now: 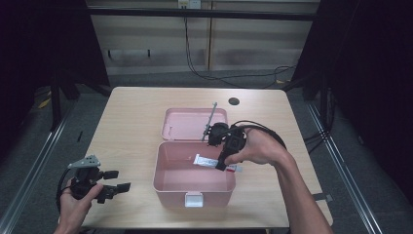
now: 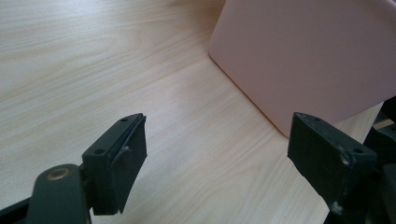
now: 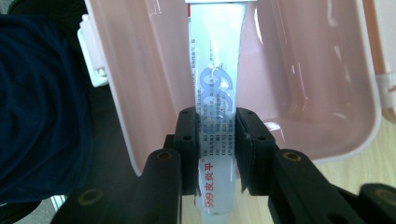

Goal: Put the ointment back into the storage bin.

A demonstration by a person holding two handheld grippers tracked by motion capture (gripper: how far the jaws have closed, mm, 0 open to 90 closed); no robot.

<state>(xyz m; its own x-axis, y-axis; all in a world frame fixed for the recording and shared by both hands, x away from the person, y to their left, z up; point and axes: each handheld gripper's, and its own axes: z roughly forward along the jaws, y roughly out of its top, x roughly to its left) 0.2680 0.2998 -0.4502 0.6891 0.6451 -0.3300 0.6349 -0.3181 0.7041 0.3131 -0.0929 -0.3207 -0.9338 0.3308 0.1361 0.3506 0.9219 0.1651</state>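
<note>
The right hand-held gripper [image 3: 217,154] is pinching a white ointment tube [image 3: 215,84] between its jaws, holding it over the right rim of the open pink storage box [image 1: 168,183]; most of the tube is lying over the box's inside. The left hand-held gripper [image 1: 115,181] is hovering with its jaws spread wide near the table's [image 1: 131,122] front left corner, just beside the box's outer wall. A thin grey rod, possibly a tool [image 1: 209,121], is resting across the box's lid [image 1: 182,124].
</note>
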